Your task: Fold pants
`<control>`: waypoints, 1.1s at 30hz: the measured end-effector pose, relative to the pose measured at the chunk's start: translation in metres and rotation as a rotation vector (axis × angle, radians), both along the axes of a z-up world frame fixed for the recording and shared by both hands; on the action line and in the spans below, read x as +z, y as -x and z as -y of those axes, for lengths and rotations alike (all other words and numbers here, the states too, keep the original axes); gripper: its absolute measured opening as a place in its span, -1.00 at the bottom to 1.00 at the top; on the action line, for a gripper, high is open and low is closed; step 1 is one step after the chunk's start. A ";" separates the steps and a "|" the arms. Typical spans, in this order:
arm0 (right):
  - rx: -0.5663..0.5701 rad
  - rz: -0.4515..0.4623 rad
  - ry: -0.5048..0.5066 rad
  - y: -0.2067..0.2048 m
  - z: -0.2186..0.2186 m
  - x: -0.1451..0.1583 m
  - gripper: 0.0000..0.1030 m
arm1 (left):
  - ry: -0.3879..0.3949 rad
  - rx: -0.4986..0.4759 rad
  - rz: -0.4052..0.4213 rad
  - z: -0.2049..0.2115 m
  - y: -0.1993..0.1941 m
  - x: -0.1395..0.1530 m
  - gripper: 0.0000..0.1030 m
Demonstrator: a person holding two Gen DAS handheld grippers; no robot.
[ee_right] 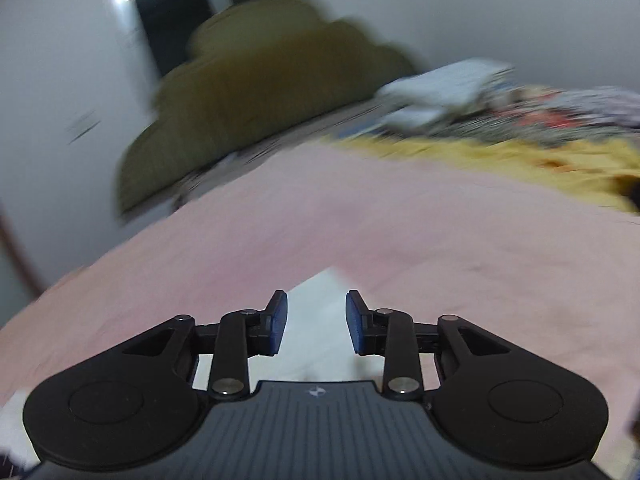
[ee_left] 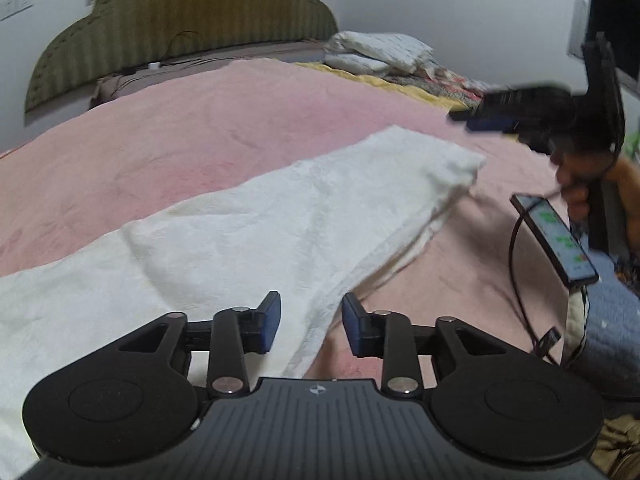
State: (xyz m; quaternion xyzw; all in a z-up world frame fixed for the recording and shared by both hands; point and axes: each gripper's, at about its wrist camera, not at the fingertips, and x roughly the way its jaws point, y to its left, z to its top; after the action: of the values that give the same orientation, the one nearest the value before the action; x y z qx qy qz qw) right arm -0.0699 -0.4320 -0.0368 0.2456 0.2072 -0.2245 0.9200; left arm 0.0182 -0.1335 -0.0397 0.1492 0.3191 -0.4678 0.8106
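White pants [ee_left: 248, 232] lie flat across a pink blanket [ee_left: 180, 132], running from the lower left to a folded end at the right. My left gripper [ee_left: 311, 326] is open and empty, low over the pants' near edge. My right gripper [ee_left: 486, 118] shows in the left wrist view, blurred, in the air above and to the right of the pants' far end. In the right wrist view my right gripper [ee_right: 316, 322] is open and empty, with a corner of the pants [ee_right: 320, 332] below its fingers. That view is motion-blurred.
An olive padded headboard [ee_left: 180, 12] stands at the back. White folded bedding [ee_left: 380, 54] and a yellow and patterned quilt [ee_right: 520, 152] lie at the back right. A phone [ee_left: 556, 240] with a black cable [ee_left: 516, 264] sits at the right, by a hand.
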 end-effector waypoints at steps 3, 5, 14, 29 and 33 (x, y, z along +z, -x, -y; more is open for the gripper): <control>0.116 -0.091 -0.088 -0.032 -0.008 -0.026 -0.38 | 0.048 0.089 -0.009 -0.018 -0.009 0.009 -0.16; 0.081 -0.157 -0.131 -0.041 -0.002 -0.049 -0.39 | 0.038 0.112 -0.009 -0.026 -0.015 0.008 -0.16; 0.212 -0.140 0.019 -0.042 -0.065 -0.033 0.22 | 0.003 0.106 -0.051 0.001 -0.030 -0.002 -0.14; 0.118 -0.151 0.008 -0.006 -0.082 -0.034 0.24 | -0.030 0.164 0.016 0.010 -0.020 -0.003 -0.06; 0.061 -0.146 -0.075 0.001 -0.062 -0.040 0.24 | -0.027 0.193 0.002 0.009 -0.025 -0.001 -0.05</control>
State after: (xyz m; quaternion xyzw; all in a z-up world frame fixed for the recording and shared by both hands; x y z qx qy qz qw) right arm -0.0707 -0.3699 -0.0767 0.2565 0.2895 -0.2057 0.8989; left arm 0.0430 -0.1427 -0.0407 0.1290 0.3373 -0.3829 0.8503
